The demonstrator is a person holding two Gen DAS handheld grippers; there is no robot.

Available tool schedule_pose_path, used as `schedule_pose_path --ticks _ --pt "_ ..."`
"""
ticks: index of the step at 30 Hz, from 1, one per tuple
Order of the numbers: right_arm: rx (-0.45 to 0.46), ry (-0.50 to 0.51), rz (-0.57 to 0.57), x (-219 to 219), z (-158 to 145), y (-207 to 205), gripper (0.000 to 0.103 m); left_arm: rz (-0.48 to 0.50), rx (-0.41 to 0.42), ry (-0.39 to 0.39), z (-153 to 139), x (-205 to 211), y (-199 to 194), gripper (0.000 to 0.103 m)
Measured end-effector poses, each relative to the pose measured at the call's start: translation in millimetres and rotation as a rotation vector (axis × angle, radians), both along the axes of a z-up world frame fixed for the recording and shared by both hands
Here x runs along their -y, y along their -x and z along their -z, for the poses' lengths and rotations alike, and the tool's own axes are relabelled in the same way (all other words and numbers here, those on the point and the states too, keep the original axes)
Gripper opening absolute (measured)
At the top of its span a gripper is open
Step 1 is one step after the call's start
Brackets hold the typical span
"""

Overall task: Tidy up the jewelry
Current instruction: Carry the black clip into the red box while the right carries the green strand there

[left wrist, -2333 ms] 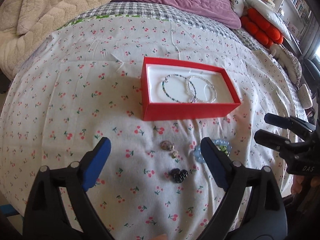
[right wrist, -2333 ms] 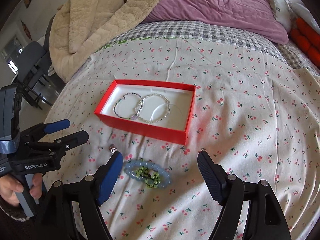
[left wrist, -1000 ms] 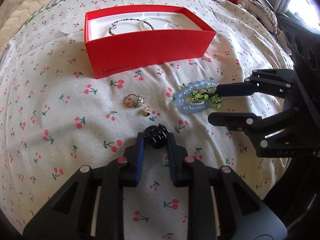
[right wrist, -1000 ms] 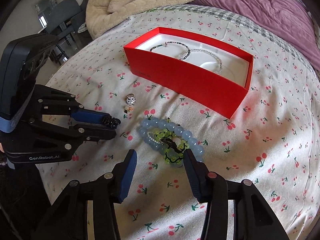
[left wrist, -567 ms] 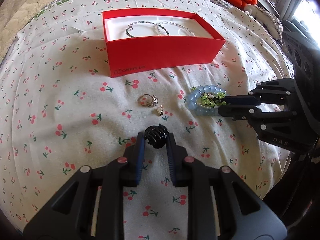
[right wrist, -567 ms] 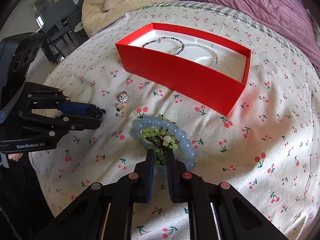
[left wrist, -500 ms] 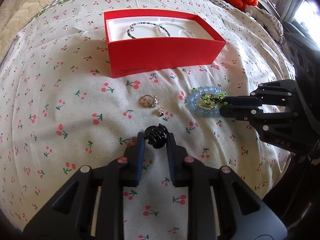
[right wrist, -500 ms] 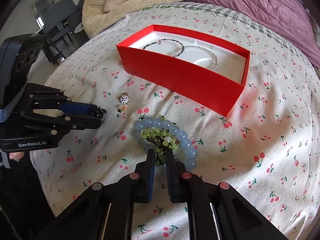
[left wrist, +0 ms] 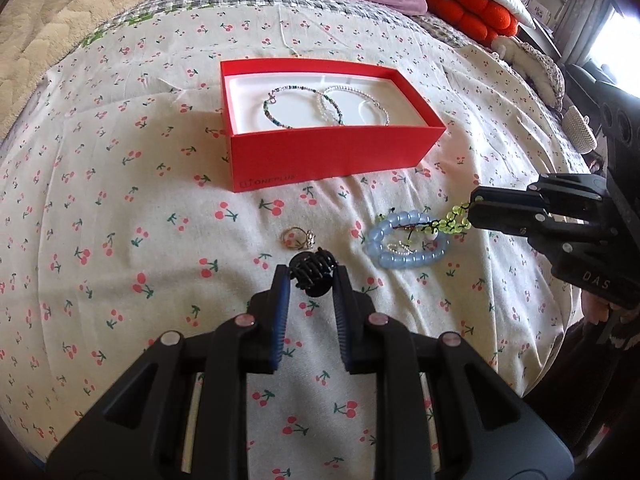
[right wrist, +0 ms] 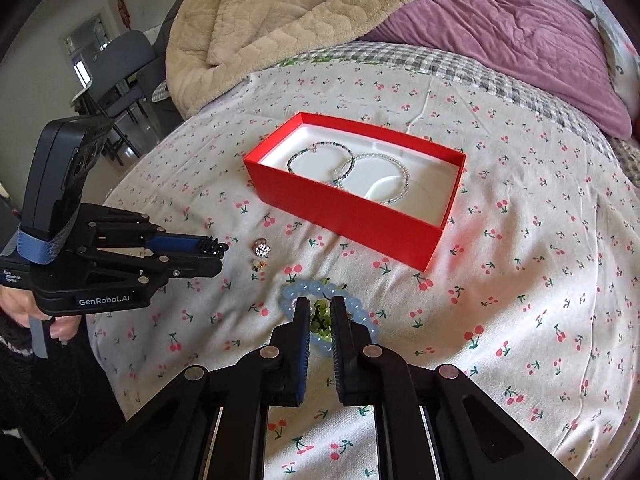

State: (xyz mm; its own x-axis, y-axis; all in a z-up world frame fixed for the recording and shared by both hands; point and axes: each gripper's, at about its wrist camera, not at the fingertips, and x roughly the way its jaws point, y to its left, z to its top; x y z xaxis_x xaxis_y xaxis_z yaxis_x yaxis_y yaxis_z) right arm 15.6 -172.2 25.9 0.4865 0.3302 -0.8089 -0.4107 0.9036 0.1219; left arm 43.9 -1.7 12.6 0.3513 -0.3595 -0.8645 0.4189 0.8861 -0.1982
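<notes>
A red box with a white lining holds two thin bead bracelets. My left gripper is shut on a small black hair claw, lifted above the cherry-print sheet. My right gripper is shut on a green bead bracelet, pulling it up off a blue bead bracelet on the sheet. A ring and a tiny earring lie between the grippers.
The bed carries a beige blanket and a purple quilt behind the box. Orange cushions lie at the far right. A chair stands beyond the bed's left edge.
Both grippers closed, the left on the black hair claw and the right on the green bracelet. Both have since lifted and drawn back, and the green bracelet is rising off the blue one.
</notes>
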Motion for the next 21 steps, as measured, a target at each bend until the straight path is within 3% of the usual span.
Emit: schedule_pose_path --ticks 21 --pt "0.156 -0.137 0.109 15.4 -79.0 -22.3 0.010 -0.065 0.084 0.088 -53.1 -1.2 -33.1 0.023"
